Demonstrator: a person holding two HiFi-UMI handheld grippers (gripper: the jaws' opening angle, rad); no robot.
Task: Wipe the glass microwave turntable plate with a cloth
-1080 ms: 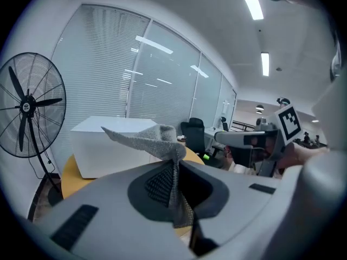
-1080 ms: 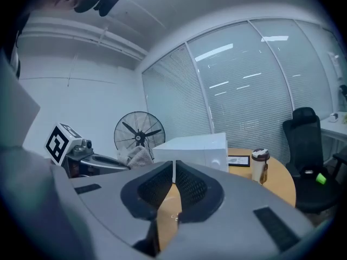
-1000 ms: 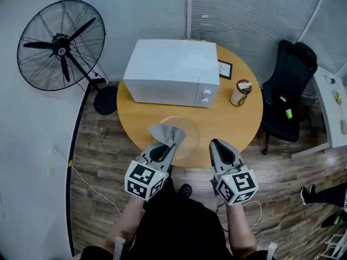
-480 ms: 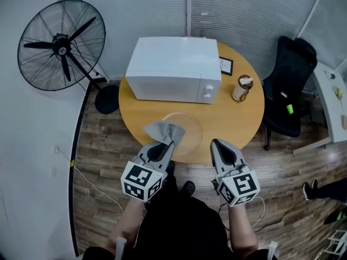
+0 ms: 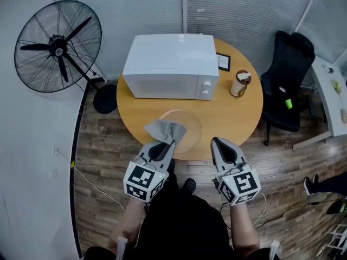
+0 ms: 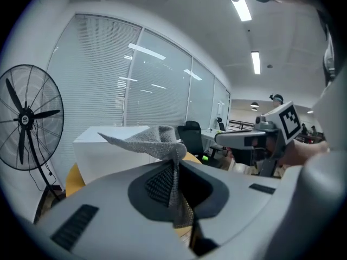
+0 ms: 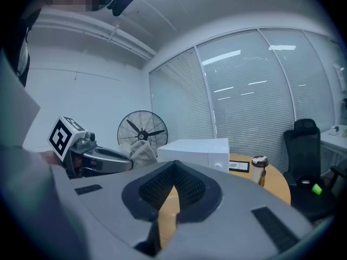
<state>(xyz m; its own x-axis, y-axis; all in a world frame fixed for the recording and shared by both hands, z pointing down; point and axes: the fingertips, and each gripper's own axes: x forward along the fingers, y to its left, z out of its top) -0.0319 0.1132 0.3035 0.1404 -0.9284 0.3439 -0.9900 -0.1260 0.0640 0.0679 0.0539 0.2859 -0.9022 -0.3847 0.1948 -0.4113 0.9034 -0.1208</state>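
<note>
Now, grey cloth (image 5: 164, 129) poised over the glass plate (image 5: 191, 124), wiping seemingly about to begin.
Left tongs (image 5: 171, 140) pinch the cloth above the plate's near rim on the round counter (image 5: 234, 118); next it needs lowering and rubbing. Right tongs (image 5: 217, 143) pressed together, empty. Fan (image 5: 57, 45) left, microwave (image 5: 171, 64) behind, chair (image 5: 287, 85) right.

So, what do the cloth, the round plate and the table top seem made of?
Cloth: grey woven or knitted fabric, matte; a mesh texture shows.
Plate: probably clear glass; the tan beneath shows through.
Table top: perhaps wood or laminate; smooth, tan.
</note>
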